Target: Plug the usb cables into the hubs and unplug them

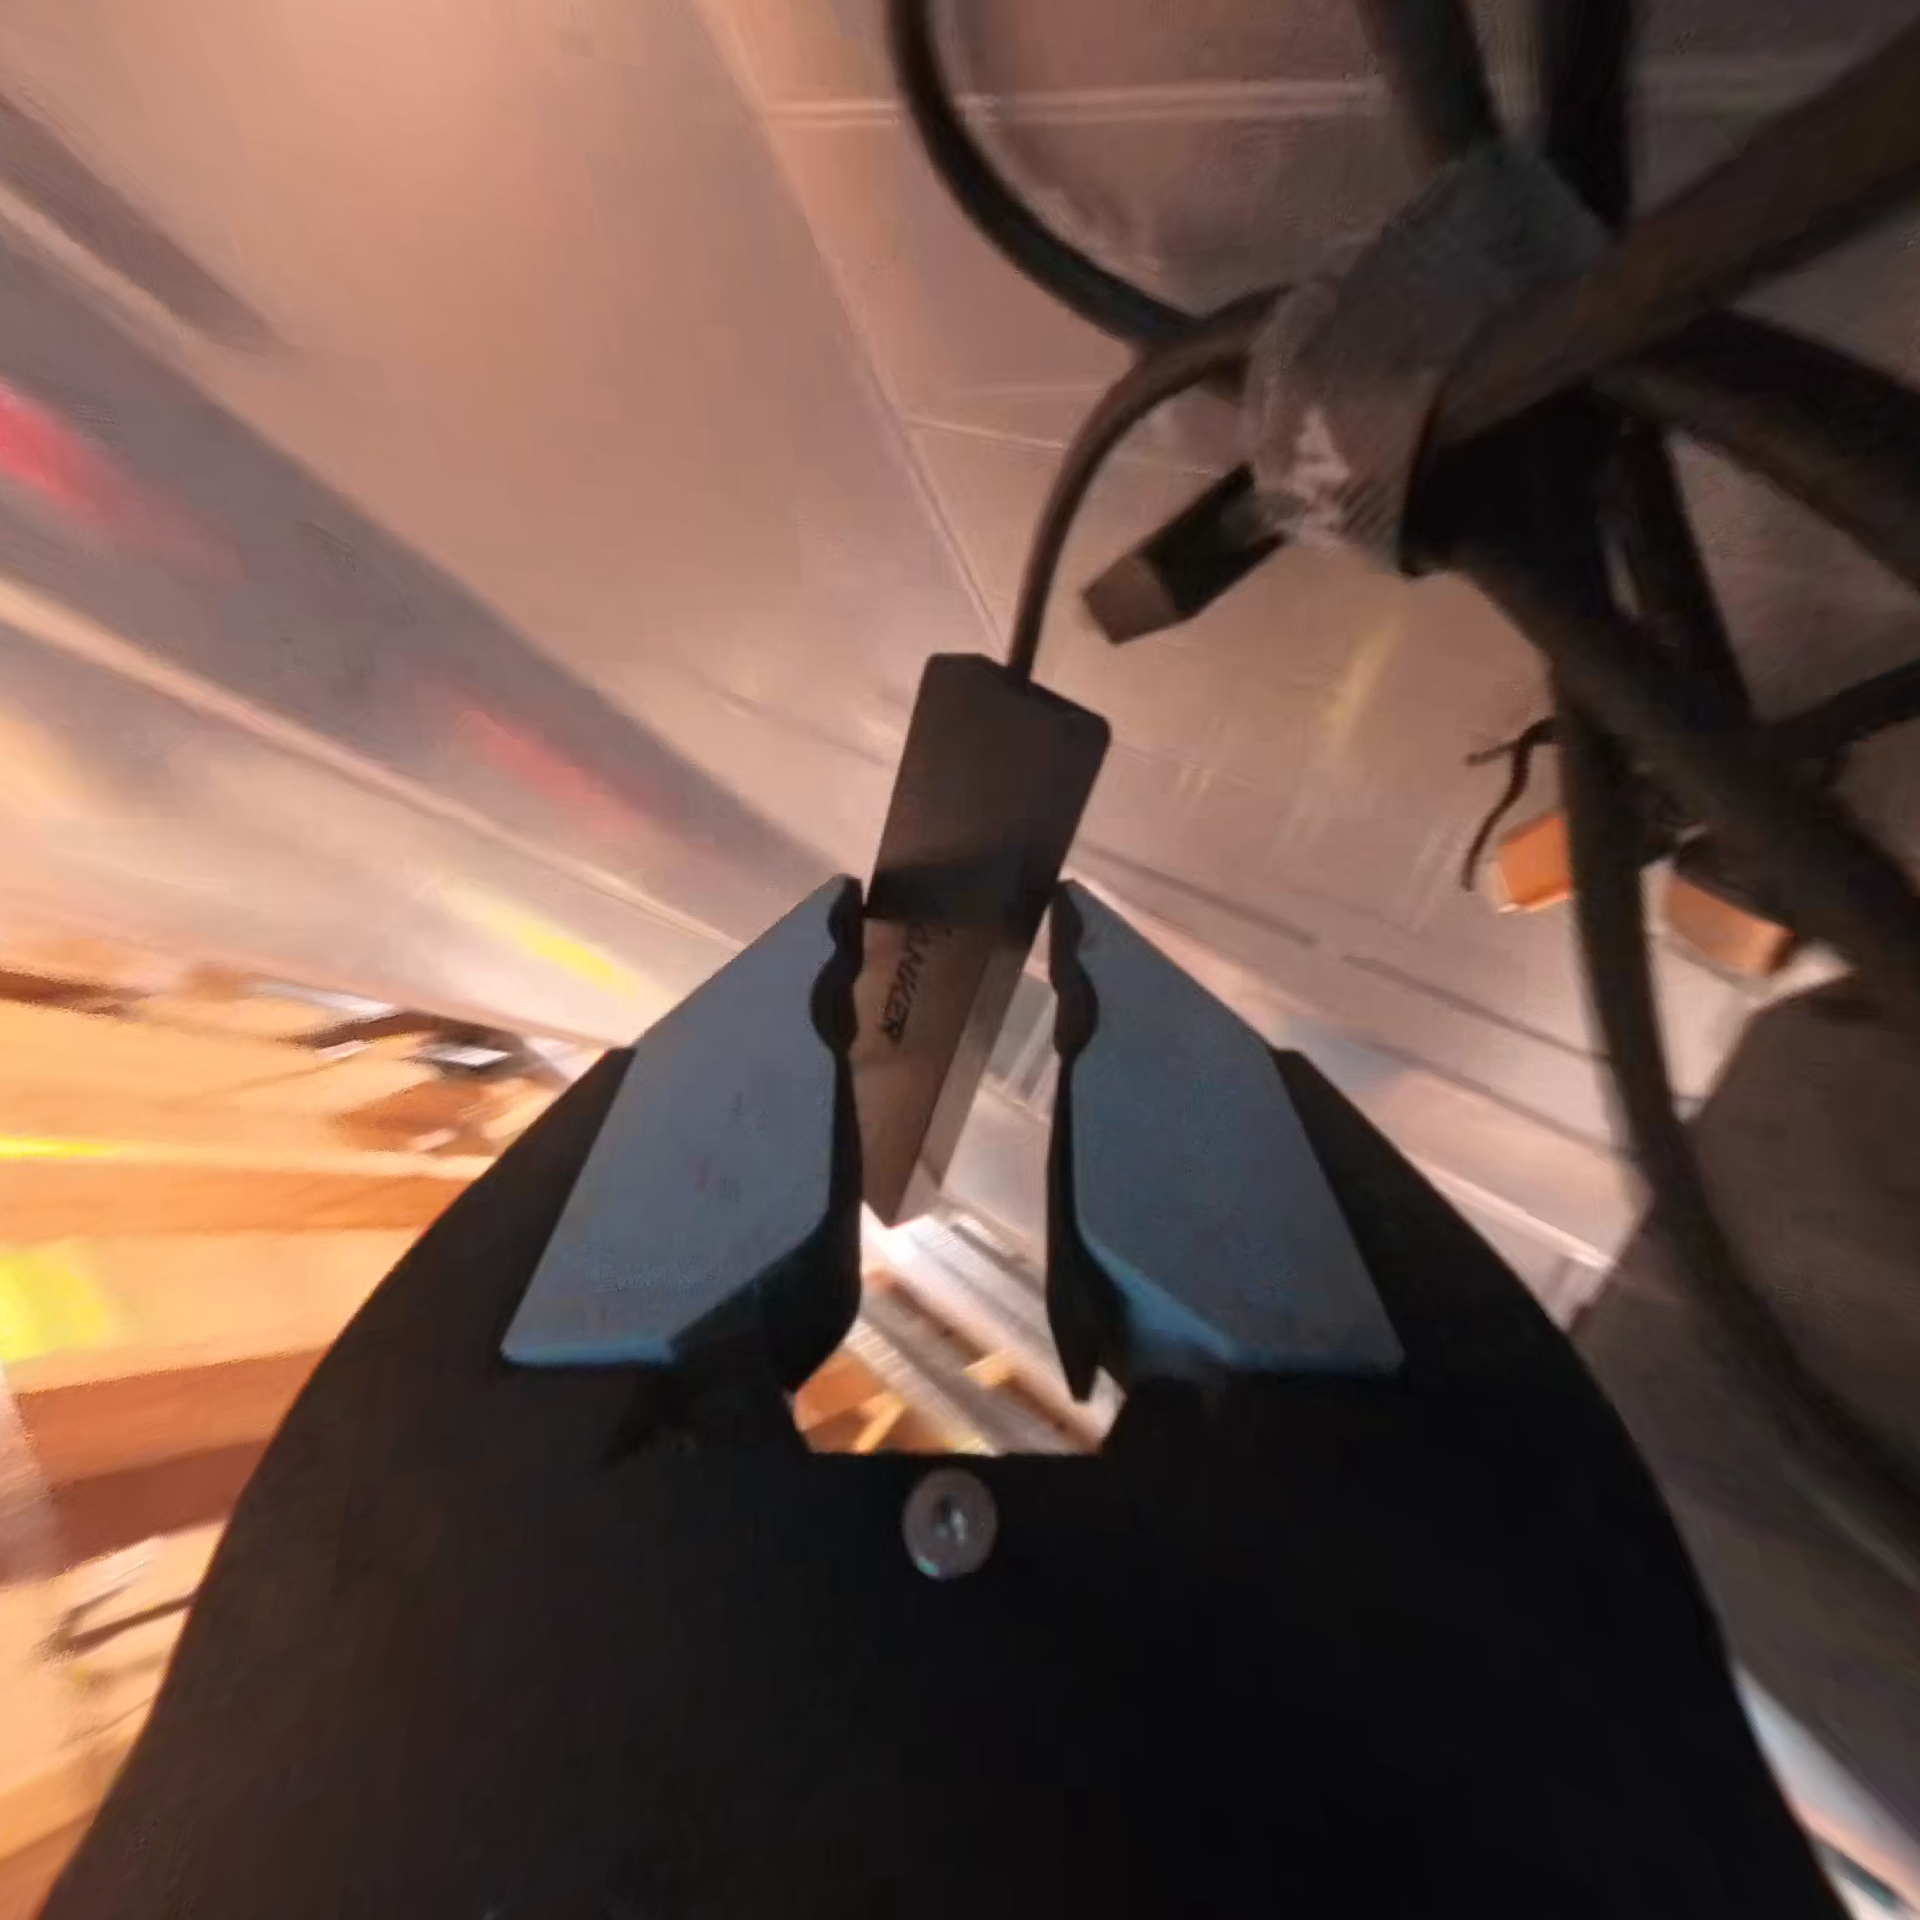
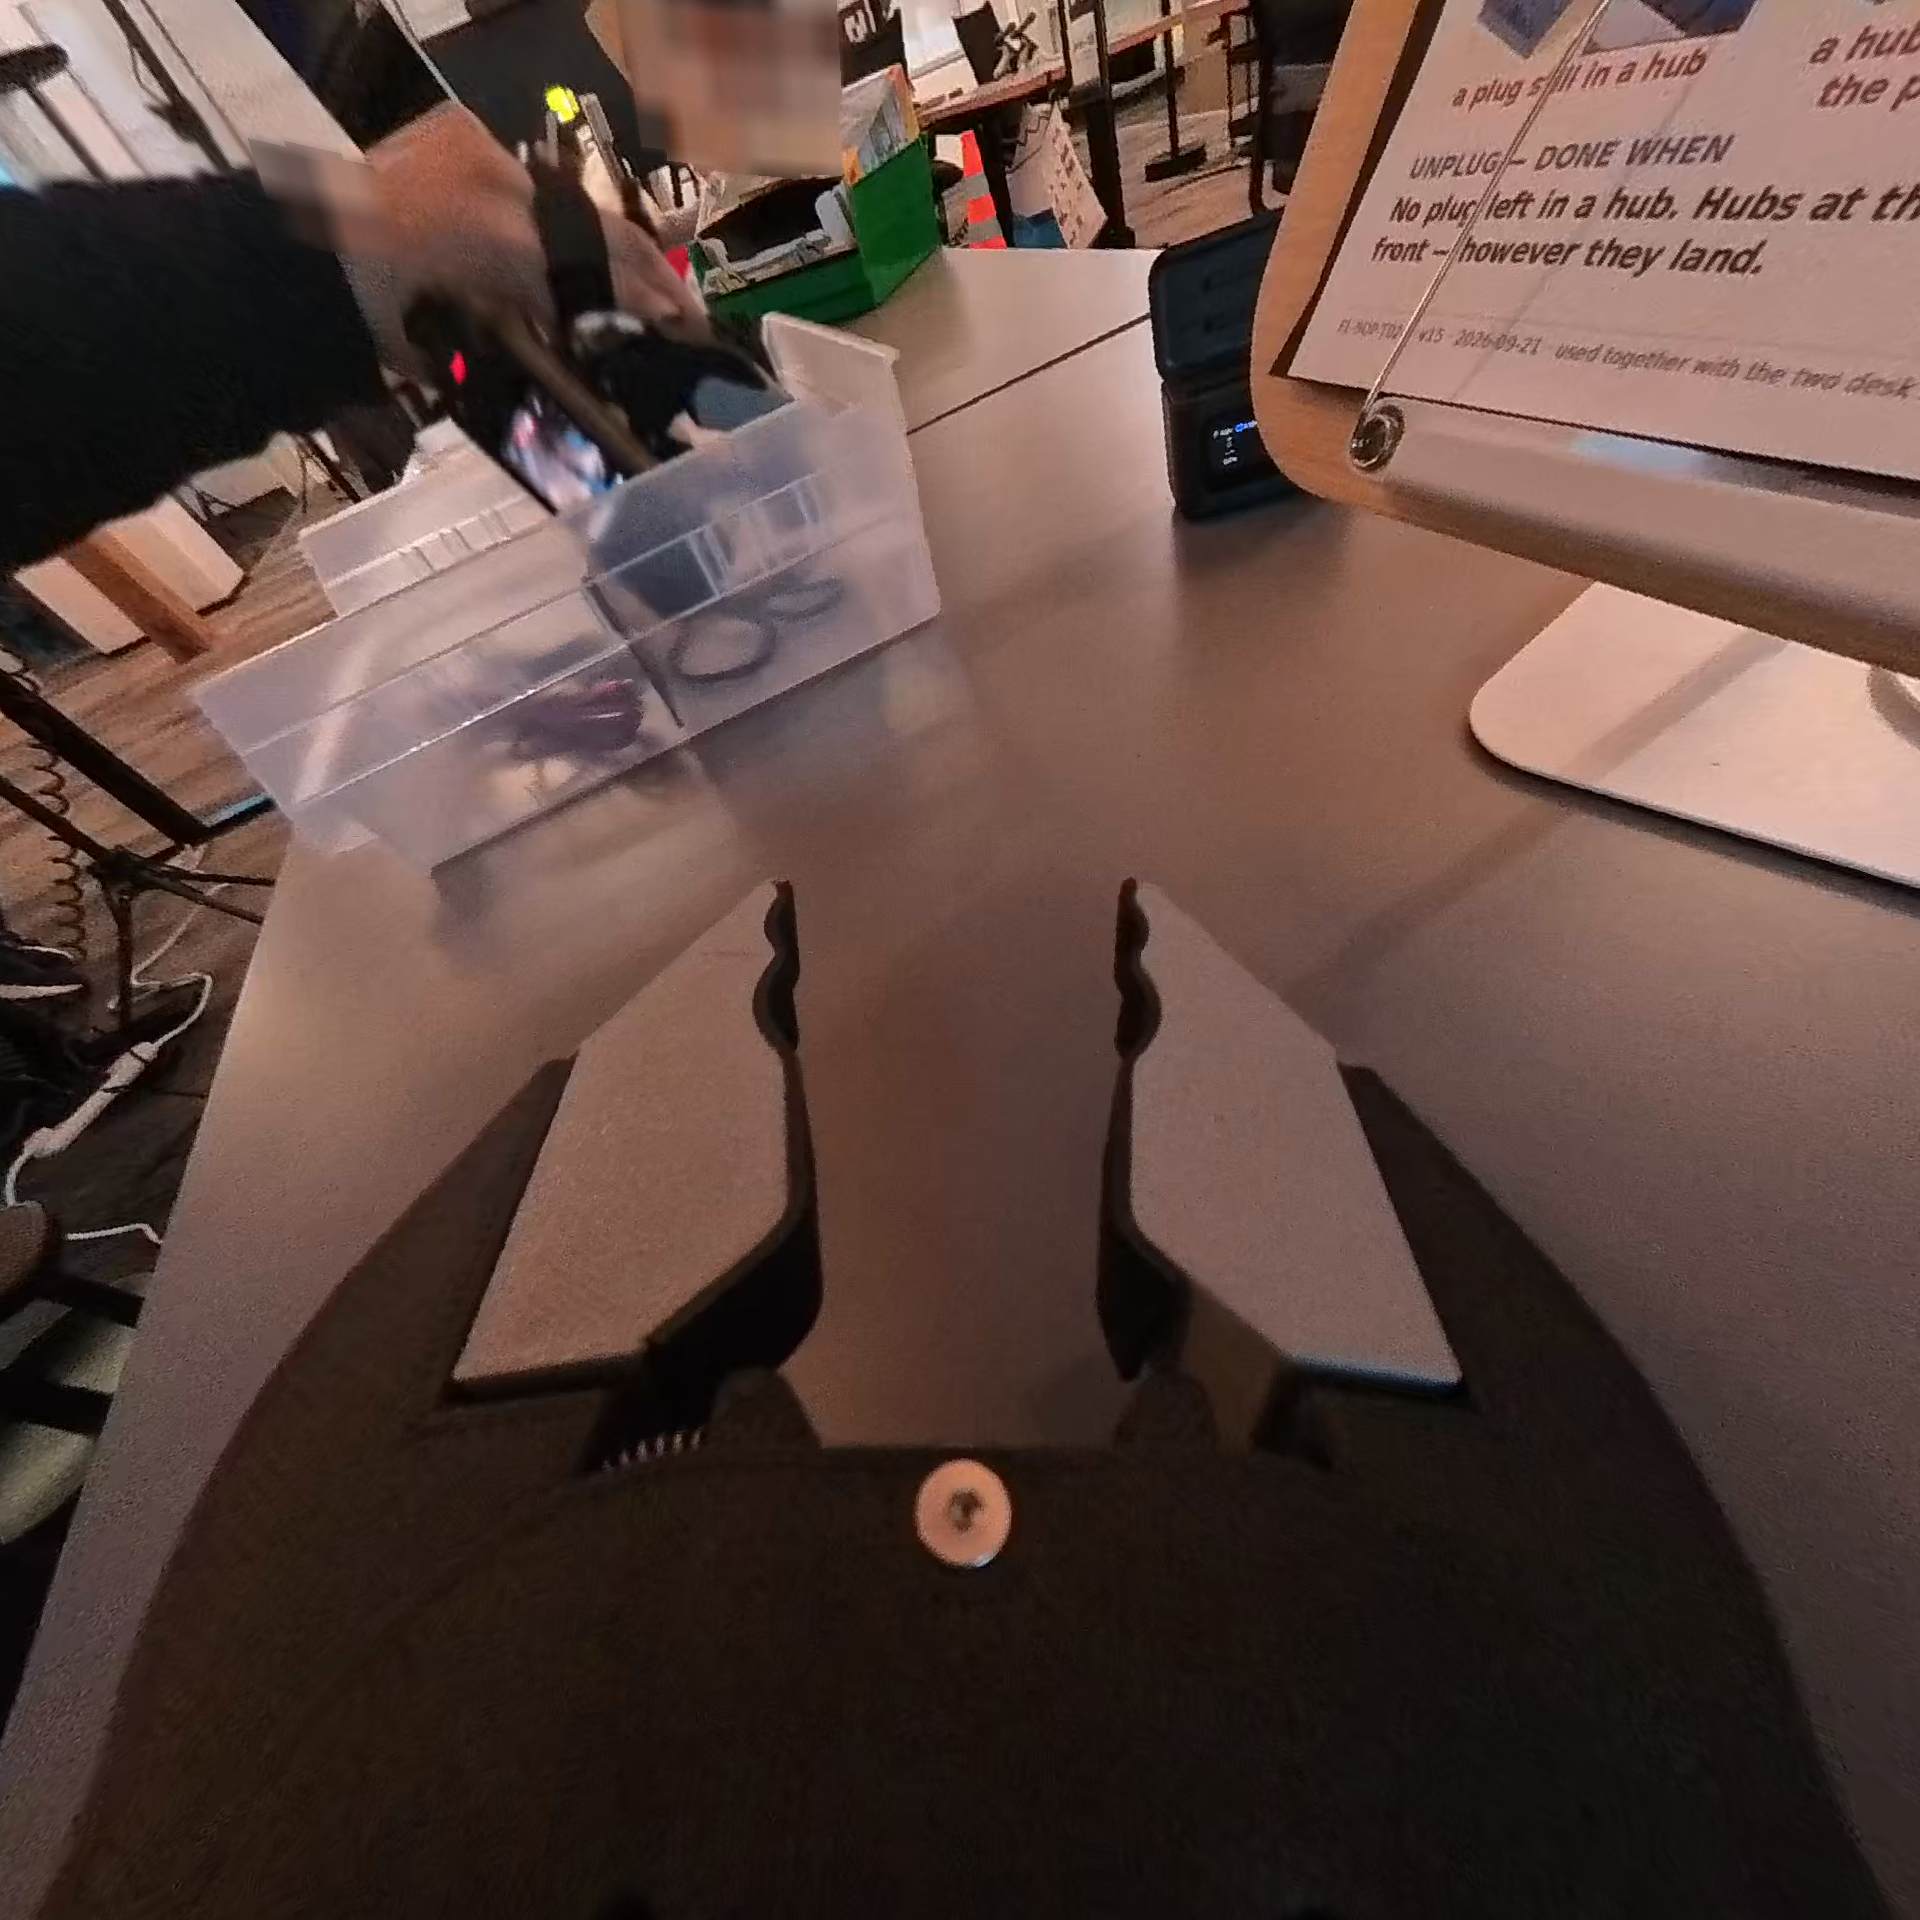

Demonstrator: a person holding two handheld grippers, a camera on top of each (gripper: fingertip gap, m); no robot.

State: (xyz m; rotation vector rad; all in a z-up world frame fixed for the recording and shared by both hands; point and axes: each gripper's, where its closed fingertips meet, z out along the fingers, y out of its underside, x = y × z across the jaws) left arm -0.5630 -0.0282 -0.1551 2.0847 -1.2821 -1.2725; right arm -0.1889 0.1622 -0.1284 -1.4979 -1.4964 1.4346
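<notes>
My left gripper (image 1: 956,899) is shut on a slim dark grey hub (image 1: 987,790) and holds it up in the air, tilted toward the ceiling. The hub's thin cable (image 1: 1060,520) curves up into a bundle of black cables (image 1: 1455,343) bound with a grey strap; a USB plug (image 1: 1184,561) sticks out of the bundle. This view is motion-blurred. My right gripper (image 2: 956,904) is open and empty, low over the grey table (image 2: 1143,727). In the right wrist view a sleeved hand (image 2: 468,218) holds the left gripper, blurred, above a clear plastic bin (image 2: 499,727).
The bin has compartments with coiled cables (image 2: 727,644) inside. A tilted board with a printed sheet (image 2: 1610,208) stands on a white base (image 2: 1662,727) at right. A small black device (image 2: 1216,416) sits behind it. A green box (image 2: 862,249) is farther back.
</notes>
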